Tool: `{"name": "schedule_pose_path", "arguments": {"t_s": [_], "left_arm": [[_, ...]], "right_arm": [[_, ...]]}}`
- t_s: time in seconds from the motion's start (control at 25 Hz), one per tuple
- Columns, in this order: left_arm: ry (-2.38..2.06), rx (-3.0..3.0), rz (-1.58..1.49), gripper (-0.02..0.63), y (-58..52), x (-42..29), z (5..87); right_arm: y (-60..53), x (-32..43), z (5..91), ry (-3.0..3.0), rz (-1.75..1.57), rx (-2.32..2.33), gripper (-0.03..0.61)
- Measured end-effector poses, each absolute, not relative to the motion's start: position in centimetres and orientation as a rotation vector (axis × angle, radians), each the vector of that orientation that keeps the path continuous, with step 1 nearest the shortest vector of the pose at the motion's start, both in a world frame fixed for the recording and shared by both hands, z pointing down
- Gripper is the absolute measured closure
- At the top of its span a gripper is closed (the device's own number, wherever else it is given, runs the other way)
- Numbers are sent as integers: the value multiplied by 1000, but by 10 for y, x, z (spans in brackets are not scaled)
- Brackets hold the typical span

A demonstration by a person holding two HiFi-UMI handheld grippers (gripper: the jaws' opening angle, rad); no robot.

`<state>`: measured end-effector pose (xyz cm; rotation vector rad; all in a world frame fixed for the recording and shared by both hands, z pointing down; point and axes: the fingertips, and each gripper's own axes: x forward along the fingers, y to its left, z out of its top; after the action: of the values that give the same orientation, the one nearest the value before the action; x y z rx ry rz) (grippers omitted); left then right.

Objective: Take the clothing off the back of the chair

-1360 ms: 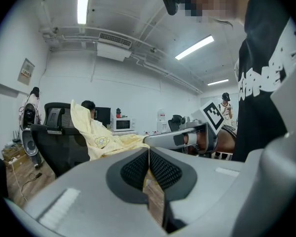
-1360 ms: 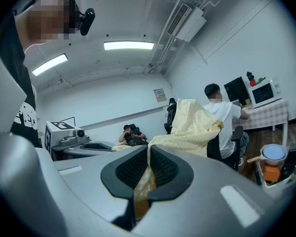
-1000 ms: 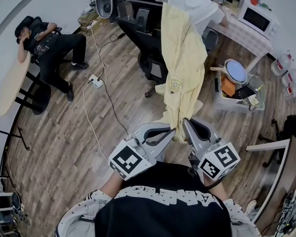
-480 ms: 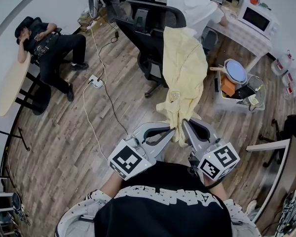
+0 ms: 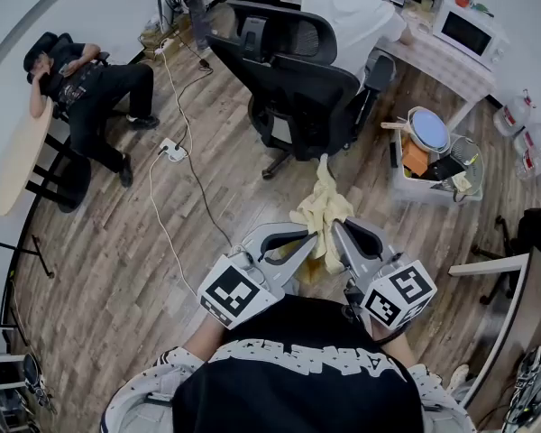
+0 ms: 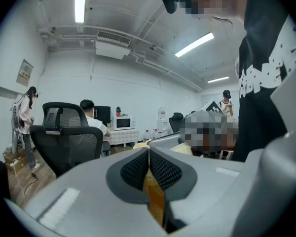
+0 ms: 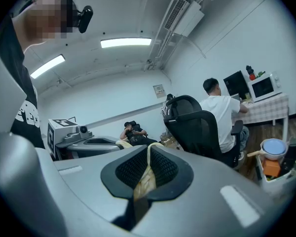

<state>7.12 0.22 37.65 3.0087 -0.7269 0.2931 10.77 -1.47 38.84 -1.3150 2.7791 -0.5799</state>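
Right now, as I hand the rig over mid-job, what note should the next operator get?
Grippers: the left gripper is shut on the yellow garment; the right gripper is shut on it too, close beside the left.
Garment: bunched at both grippers, off the black chair.
Done: the chair back is bare.
Left: likely only setting the garment down; keep both grips until then.

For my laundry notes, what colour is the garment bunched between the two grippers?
The soft cloth garment is pale yellow, clearest in the head view.

Bright ceiling strip-lighting; fisheye-warped edges
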Motion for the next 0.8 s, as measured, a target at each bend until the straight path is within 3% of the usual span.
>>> {"name": "schedule_pose_path", "arguments": {"t_s": [0.8], "left_arm": [[-755, 3012, 296, 609, -12, 65, 374]], "right_arm": [[-29, 103, 384, 2784, -568, -1295, 549]]}}
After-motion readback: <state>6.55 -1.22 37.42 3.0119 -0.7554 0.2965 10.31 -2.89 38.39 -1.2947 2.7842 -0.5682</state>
